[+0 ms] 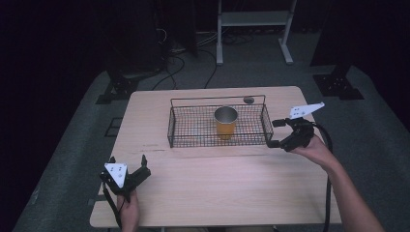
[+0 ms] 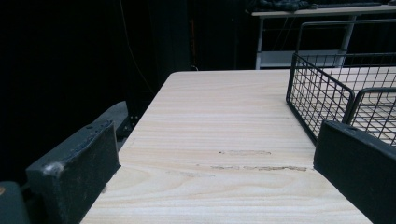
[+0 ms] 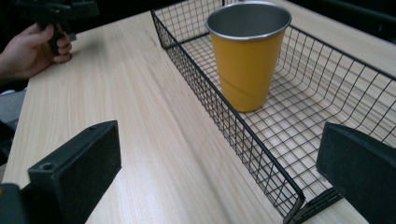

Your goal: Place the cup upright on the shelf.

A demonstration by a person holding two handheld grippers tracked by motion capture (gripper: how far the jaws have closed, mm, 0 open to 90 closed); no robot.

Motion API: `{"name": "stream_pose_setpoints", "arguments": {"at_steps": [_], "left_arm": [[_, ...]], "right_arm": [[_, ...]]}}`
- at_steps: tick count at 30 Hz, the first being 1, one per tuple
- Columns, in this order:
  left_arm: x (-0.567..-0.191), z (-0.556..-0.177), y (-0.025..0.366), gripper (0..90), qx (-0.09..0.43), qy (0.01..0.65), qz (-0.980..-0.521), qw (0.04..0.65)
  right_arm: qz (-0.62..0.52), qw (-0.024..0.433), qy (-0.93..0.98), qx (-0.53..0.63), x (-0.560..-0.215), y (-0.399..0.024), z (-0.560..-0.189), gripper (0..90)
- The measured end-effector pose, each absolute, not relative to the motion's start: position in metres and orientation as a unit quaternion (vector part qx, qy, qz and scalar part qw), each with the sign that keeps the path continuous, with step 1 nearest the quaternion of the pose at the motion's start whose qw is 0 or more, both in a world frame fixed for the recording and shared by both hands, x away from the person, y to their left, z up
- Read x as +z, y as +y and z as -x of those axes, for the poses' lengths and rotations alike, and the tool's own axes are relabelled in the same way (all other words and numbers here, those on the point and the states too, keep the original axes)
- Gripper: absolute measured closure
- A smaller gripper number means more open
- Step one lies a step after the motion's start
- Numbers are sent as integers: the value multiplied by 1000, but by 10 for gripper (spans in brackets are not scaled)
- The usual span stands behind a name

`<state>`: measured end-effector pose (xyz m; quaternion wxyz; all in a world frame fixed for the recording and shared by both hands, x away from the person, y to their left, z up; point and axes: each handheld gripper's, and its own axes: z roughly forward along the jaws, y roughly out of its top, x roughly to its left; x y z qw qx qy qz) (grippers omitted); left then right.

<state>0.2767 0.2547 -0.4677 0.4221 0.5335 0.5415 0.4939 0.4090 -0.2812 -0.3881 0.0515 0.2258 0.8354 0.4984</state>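
Observation:
An orange cup [image 1: 225, 123] with a bare metal inside stands upright in a black wire basket [image 1: 178, 126] at the middle of the wooden table. From the right gripper view the cup [image 3: 247, 60] is ahead, inside the basket's [image 3: 210, 98] front wall. My right gripper [image 1: 273, 133] is open at the basket's right end, and its jaws [image 3: 217, 172] straddle the basket's near corner with nothing held. Near the front left edge, my left gripper [image 1: 128, 160] rests open over bare wood [image 2: 217, 163]. The basket's left end [image 2: 322, 93] lies ahead to its right.
The table [image 1: 217, 179] has bare wood in front of the basket and to its left. A small dark round hole [image 1: 248, 100] sits behind the basket. A white shelf frame [image 1: 254, 29], cables and stand feet are on the floor beyond. My other hand [image 3: 32, 51] holds the left gripper far off.

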Motion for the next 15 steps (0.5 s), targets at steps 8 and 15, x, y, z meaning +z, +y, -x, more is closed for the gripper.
{"name": "stream_pose_setpoints", "arguments": {"at_steps": [8, 15], "left_arm": [[-468, -277, 255, 0, 494, 541, -534, 422], [-468, -277, 255, 0, 494, 541, -534, 422]], "right_arm": [[-225, 46, 837, 497, -394, -283, -401, 0], [-223, 49, 832, 506, -398, -285, -394, 0]]}}
